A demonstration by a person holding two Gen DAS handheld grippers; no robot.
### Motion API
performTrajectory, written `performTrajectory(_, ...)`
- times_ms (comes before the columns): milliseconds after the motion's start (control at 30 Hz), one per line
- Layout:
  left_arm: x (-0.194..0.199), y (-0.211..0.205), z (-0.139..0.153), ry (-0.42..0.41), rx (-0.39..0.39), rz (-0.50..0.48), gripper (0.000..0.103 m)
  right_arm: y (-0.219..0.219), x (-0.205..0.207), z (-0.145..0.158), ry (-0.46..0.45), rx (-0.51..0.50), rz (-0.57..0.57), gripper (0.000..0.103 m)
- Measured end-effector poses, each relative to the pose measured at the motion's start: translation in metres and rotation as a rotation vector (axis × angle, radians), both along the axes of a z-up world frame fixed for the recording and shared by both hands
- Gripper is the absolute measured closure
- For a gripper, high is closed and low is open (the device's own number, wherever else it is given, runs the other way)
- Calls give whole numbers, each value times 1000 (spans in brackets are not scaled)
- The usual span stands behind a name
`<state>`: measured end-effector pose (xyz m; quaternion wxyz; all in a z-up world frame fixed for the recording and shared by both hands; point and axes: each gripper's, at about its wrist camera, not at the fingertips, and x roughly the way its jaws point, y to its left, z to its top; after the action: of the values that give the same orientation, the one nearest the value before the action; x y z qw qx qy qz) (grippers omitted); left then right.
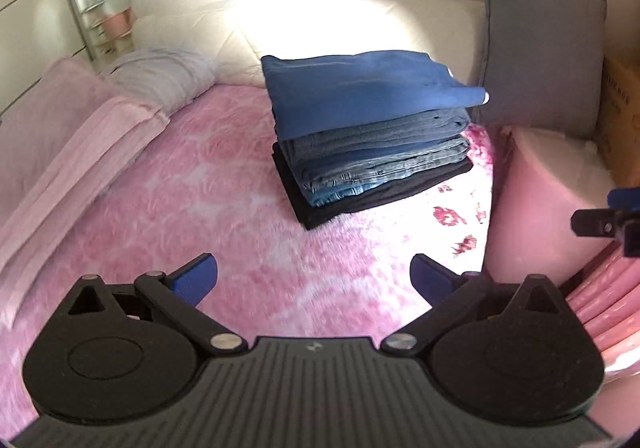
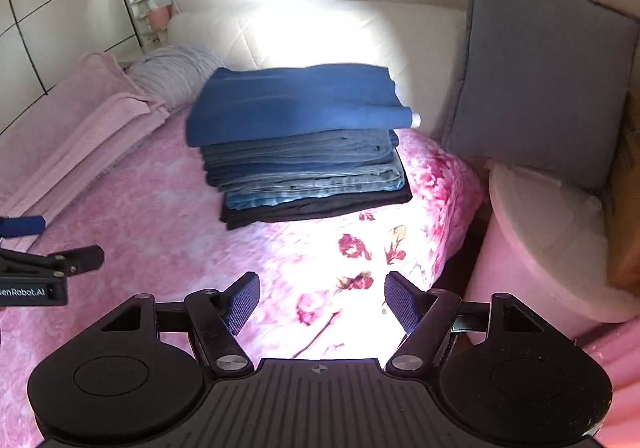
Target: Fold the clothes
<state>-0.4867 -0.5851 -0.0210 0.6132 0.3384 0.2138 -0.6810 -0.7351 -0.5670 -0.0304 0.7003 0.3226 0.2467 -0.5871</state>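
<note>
Hand-held gripper (image 1: 314, 276) gapes empty, folded stack (image 1: 370, 132) seemingly well ahead.

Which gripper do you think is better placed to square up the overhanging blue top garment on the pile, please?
Probably the right gripper: the blue top garment overhangs the pile toward its side, and it is open and empty. The left gripper is equally open but faces the pile's other corner.

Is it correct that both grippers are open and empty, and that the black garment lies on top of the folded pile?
Not quite: in the right wrist view the blue garment tops the folded pile; the black garment lies at the bottom. Both grippers, left gripper and right gripper, are open and empty.
</note>
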Motion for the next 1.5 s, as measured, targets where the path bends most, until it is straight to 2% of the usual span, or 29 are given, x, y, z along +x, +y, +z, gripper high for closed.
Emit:
performTrajectory(233,-13,27,30,40,-32,36,2,23,1,33,4,-44,-4,31)
performTrajectory(500,-38,33,50,90,-31,68,2,37,-21,51,16,-59,1,31)
performTrajectory(767,-49,44,60,134,-35,47,2,55,-26,60,11,-75,-14,31)
performTrajectory(1500,-31,64,63,163,-57,116,2,60,-1,72,38,-95,35,31)
